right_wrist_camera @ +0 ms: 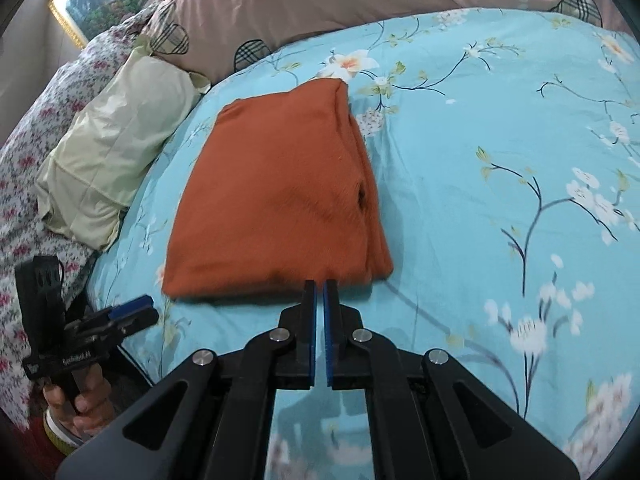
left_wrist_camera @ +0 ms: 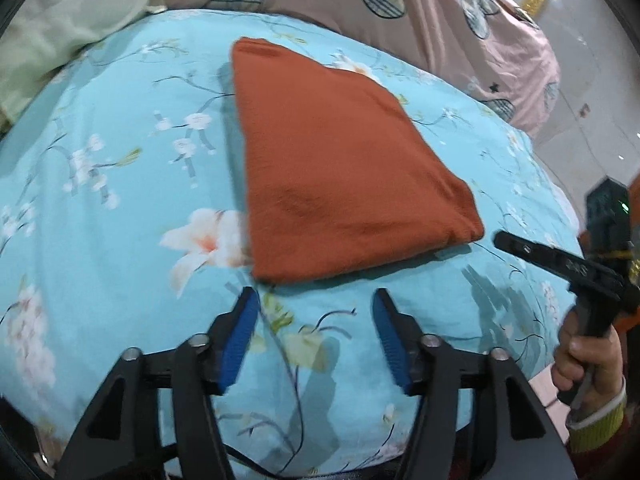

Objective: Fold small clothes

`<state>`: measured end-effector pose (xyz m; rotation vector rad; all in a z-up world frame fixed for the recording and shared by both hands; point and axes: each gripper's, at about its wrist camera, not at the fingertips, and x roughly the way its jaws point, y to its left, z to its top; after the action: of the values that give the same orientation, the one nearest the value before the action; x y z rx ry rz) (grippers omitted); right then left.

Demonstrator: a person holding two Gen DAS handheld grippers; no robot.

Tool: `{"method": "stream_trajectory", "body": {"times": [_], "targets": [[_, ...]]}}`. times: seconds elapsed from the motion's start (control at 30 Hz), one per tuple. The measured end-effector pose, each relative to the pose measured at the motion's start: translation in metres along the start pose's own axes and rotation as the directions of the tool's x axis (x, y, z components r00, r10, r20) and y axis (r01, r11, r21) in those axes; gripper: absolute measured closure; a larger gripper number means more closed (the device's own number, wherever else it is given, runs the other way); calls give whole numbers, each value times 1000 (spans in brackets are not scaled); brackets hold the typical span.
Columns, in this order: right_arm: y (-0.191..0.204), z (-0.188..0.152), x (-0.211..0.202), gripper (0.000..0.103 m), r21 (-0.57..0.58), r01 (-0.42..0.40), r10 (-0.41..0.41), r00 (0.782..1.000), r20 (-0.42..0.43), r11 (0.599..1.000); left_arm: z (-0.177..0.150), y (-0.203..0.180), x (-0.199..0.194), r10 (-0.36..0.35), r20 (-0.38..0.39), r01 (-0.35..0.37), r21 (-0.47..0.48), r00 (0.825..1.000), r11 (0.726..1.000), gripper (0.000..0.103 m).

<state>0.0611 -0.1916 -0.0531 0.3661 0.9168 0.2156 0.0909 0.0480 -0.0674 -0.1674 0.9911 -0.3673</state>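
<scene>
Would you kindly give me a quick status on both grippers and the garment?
Left gripper open, empty. Right gripper shut, empty. Orange garment folded flat on the blue bedspread, untouched. Nothing in the way.

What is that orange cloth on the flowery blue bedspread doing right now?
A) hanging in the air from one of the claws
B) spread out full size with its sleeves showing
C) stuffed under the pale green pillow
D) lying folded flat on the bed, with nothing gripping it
D: the orange cloth lies as a neat folded stack on the bedspread, and both the left gripper and the right gripper sit short of its near edge, holding nothing.
</scene>
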Motion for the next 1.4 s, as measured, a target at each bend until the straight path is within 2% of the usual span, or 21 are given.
{"method": "stream_trajectory", "body": {"times": [0.03,0.07,0.1,0.17,0.2,0.3,0.37,0.6,0.73,0.9,1.1,1.27,1.4], "targets": [[3,-5,-3,97,-10,8,-8,1000,-5,1000,-2,3,-3,22,2,-22,-11,1000,1000,21],[4,-8,-4,90,-15,13,-14,1000,-9,1000,-5,5,-6,48,7,-48,-23,999,999,17],[6,-12,-6,84,-24,23,-24,1000,-14,999,-8,7,-10,65,13,-64,-29,998,998,17],[10,-21,-11,48,-45,43,-44,999,-11,998,-13,6,-14,92,9,-92,-9,996,996,17],[12,-25,-12,44,-56,50,-51,999,-7,997,-15,5,-15,113,9,-113,1,994,994,17],[16,-37,-15,43,-77,64,-66,998,-22,995,-24,1,-19,191,12,-191,45,982,981,17],[18,-43,-16,40,-94,75,-79,996,-33,993,-30,1,-21,217,10,-217,63,976,974,17],[25,-55,-26,25,-134,81,-87,995,-43,988,-46,-8,-33,228,9,-228,110,974,968,15],[33,-54,-35,22,-153,76,-80,997,-22,985,-42,-17,-46,238,58,-244,131,970,961,1],[39,-46,-44,19,-169,70,-70,998,10,983,-30,-29,-62,225,119,-241,148,967,959,0],[43,-35,-43,17,-198,91,-86,996,38,976,-9,-30,-67,231,158,-251,126,960,960,0],[40,-28,-32,16,-189,79,-76,997,26,979,1,-29,-58,262,154,-281,114,953,953,0],[38,-26,-22,16,-191,78,-78,997,6,978,6,-32,-50,321,151,-340,127,935,932,1]]}}
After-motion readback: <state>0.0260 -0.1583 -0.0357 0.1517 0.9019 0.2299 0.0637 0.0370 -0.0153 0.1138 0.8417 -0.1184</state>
